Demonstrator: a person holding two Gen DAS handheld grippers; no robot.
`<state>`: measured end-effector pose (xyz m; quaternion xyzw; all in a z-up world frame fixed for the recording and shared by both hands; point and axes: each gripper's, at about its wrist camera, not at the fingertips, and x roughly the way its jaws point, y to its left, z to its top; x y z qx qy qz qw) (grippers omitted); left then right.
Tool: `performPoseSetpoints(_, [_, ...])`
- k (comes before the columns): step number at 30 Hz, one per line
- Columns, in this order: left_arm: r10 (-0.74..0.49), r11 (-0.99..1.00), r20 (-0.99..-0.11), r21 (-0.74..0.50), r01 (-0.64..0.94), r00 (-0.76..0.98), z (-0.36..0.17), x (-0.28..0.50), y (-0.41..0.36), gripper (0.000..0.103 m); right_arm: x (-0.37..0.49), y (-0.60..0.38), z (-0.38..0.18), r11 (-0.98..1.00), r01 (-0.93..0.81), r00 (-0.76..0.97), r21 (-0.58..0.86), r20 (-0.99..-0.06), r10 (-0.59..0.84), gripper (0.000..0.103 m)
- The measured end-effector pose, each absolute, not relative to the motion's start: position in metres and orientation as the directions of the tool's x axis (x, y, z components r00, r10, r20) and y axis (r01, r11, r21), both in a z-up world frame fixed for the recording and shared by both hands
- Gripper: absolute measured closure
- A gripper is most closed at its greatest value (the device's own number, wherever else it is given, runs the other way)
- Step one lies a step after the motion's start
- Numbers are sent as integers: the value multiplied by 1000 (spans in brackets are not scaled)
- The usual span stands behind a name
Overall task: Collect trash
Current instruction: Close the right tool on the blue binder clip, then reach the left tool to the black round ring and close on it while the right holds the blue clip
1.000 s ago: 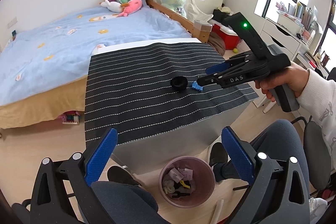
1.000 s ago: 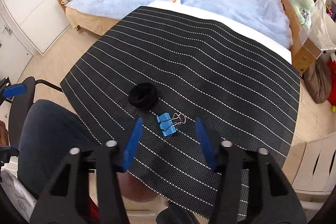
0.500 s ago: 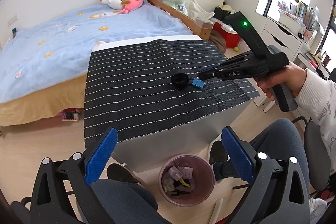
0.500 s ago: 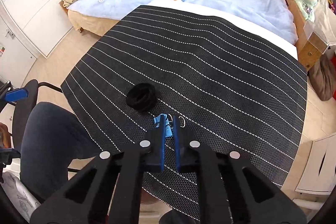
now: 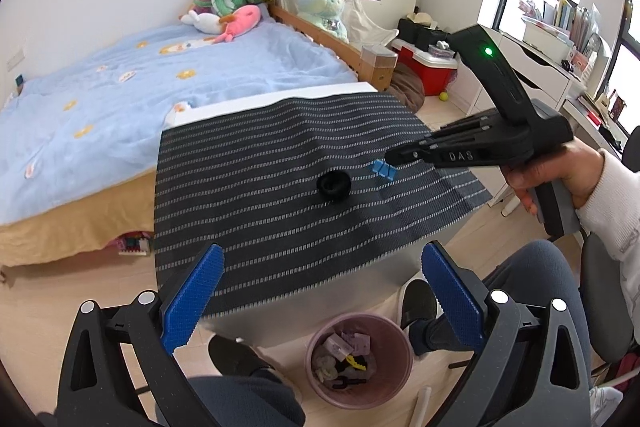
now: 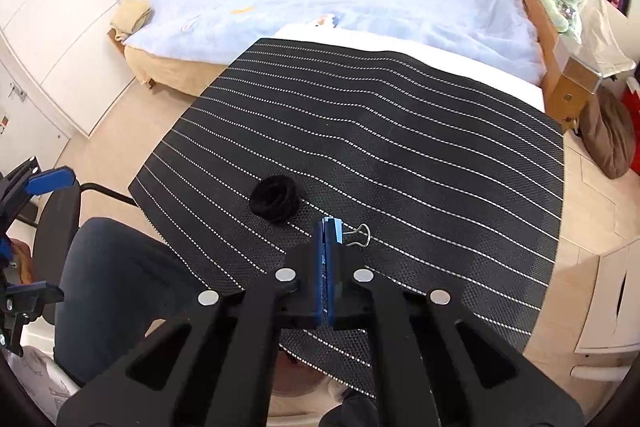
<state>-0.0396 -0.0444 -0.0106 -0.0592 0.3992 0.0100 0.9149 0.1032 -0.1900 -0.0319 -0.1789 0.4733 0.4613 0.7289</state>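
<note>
A small blue binder clip (image 6: 333,230) sits pinched between the pads of my right gripper (image 6: 326,227), which is shut on it just at the surface of the black striped mat (image 6: 400,147). Its wire handle sticks out to the right. The left wrist view shows the same clip (image 5: 382,169) at the tip of the right gripper (image 5: 390,158), held by a hand in a white sleeve. A black hair tie (image 6: 274,199) lies on the mat just left of the clip. My left gripper (image 5: 320,255) stands open and empty over the table's near edge, above a pink bin (image 5: 360,401).
The pink bin on the floor holds several scraps. A person's knees and a shoe (image 5: 416,301) flank it. A bed with a blue cover (image 5: 120,99) lies behind the table. A chair (image 6: 60,223) stands left, white drawers (image 5: 532,67) right.
My right gripper's jaws have closed from wide open onto the blue binder clip, which now stands edge-up between the pads. The left gripper has stayed open and nearly still.
</note>
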Motion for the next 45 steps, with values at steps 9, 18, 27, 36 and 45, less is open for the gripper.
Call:
performPoseSetpoints(9, [-58, 995, -723, -94, -15, 689, 0, -3, -46, 8, 103, -203, -22, 532, -830, 150, 169, -850, 504, 102])
performPoseSetpoints(18, [-72, 997, -764, -81, 15, 642, -12, 43, -43, 8, 106, -214, -12, 552, -822, 187, 140, -849, 494, 102])
performPoseSetpoints(27, [-90, 995, -835, -98, 14, 543, -38, 83, -40, 8, 108, -218, -11, 565, -814, 196, 134, -852, 485, 102])
performPoseSetpoints(36, [-86, 996, -881, -95, 5, 465, -73, 99, -46, 34, 108, -223, -16, 569, -810, 193, 141, -852, 486, 102])
performPoseSetpoints(45, [-103, 994, -903, -110, 7, 418, -91, 105, -48, 59, 108, -224, -17, 569, -809, 187, 149, -852, 489, 102])
